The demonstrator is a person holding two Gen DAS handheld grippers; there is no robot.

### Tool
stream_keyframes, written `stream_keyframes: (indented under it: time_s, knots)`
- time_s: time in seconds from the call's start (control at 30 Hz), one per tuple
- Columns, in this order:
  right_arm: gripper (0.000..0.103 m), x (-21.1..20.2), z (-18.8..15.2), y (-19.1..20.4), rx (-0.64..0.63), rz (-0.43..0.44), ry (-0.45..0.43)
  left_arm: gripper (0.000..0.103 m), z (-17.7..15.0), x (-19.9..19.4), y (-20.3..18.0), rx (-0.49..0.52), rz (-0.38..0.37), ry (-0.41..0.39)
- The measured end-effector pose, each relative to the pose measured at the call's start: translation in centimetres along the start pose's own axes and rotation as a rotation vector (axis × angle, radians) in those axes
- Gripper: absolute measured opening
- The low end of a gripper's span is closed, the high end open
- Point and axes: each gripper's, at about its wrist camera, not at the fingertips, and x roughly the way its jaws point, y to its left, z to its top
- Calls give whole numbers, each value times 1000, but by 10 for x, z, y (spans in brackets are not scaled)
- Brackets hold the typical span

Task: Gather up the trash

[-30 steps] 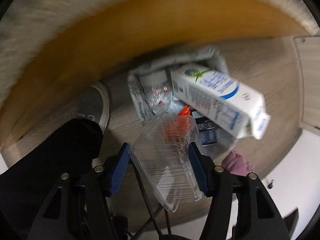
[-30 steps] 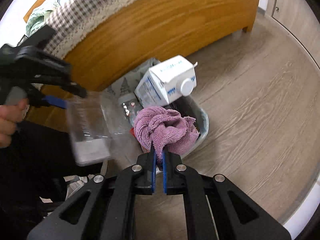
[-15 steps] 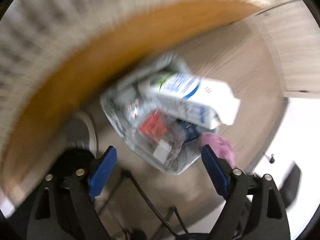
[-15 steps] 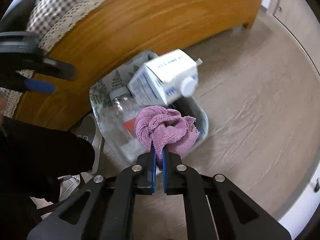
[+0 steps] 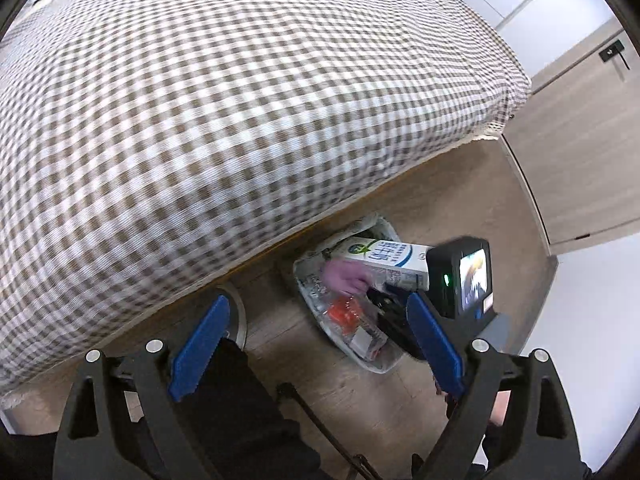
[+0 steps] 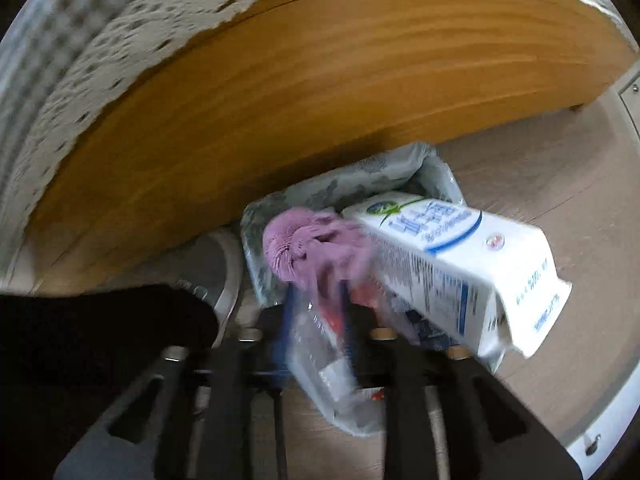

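Right gripper (image 6: 316, 320) jaws just opening, the soft, light purple cloth (image 6: 304, 248) flops loose into the bin (image 6: 348, 184); left gripper (image 5: 316, 340) gapes empty.

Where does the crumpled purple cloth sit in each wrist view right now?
Left wrist: the crumpled purple cloth lies right of centre, in the lined trash bin by the bed.
Right wrist: cloth at centre, above the blurred fingers.
Shared landmark: the white and blue milk carton, just right of the cloth.
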Motion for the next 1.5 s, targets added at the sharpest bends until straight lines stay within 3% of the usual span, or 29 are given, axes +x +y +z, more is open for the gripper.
stream_keyframes:
  time_s: [0.03, 0.27, 0.43, 0.67, 0.83, 1.2, 1.33, 1.5]
  knots:
    - [54, -2, 1, 0, 8, -24, -9, 87, -1, -2, 1, 3, 0, 2]
    - [54, -48, -22, -24, 74, -43, -80, 87, -12, 7, -7, 30, 2, 0]
    - [54, -84, -51, -45, 141, -80, -111, 87, -20, 7, -32, 69, -22, -13]
    - [54, -146, -50, -41, 145, -101, -221, 87, -25, -43, -23, 81, -30, -124]
    - [58, -185, -13, 13, 30, -92, -315, 87, -11, -89, 15, 54, 32, -247]
    - [61, -252, 111, 196, -257, 48, -504, 89, 33, -231, 168, -116, 298, -531]
    - [66, -287, 149, 258, -337, 90, -591, 91, 50, -290, 220, -209, 369, -686]
    - [72, -329, 201, 305, -348, 132, -692, 95, 87, -345, 251, -163, 465, -876]
